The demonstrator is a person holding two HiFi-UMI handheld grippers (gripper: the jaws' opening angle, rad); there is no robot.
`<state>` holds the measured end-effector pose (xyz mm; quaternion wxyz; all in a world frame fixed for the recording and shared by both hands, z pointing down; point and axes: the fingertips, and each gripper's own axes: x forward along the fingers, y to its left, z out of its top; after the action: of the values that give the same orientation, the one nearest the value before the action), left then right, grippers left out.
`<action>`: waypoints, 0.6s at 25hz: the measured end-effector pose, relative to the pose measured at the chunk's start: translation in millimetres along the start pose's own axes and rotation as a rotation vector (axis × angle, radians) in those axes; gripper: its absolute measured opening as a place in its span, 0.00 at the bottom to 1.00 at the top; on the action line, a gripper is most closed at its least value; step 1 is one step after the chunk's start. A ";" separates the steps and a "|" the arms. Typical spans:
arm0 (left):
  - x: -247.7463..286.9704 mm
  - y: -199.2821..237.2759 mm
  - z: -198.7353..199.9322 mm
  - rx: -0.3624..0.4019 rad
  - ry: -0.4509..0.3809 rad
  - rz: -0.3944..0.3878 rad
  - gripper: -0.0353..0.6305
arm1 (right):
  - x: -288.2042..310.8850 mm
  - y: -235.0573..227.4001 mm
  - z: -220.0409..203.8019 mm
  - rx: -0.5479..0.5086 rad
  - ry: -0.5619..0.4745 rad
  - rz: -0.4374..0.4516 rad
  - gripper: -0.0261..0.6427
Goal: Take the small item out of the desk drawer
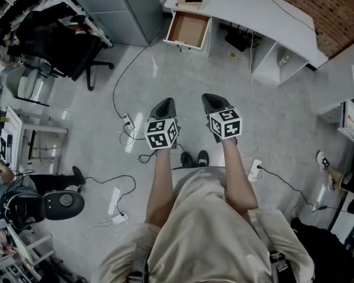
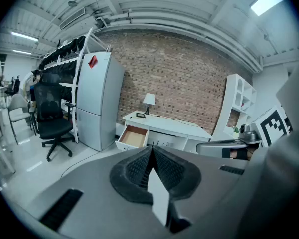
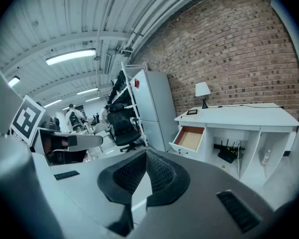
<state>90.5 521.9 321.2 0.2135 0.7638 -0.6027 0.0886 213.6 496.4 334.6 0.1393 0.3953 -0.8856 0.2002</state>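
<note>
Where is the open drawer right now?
Head view, top centre: the drawer hangs open at the left end of the white desk, just right of the grey fridge.

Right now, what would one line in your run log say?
place: standing away from desk | drawer: open, contents unclear | left tongs: shut, empty | right tongs: shut, empty

You are working under even, cool light that is coming from the ceiling tubes (image 3: 71, 57); it is leaving a pale glare on the floor (image 1: 183, 75) and only soft shadows. Both gripper views are bending strongly at their edges and darkening into black corners.
</note>
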 end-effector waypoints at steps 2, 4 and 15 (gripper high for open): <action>1.9 -1.5 2.9 0.004 -0.004 0.000 0.08 | -0.7 -2.9 0.3 0.000 -0.003 -0.001 0.08; 2.5 -2.7 4.4 0.008 -0.005 0.002 0.08 | -1.3 -4.4 0.1 -0.003 -0.003 0.002 0.08; 12.3 3.1 6.8 0.012 0.003 0.018 0.08 | 4.3 -19.0 1.7 0.034 -0.019 0.030 0.08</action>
<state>89.8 507.5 320.7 0.2090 0.7595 -0.6087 0.0950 225.0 481.2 339.5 0.1212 0.3861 -0.8892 0.2134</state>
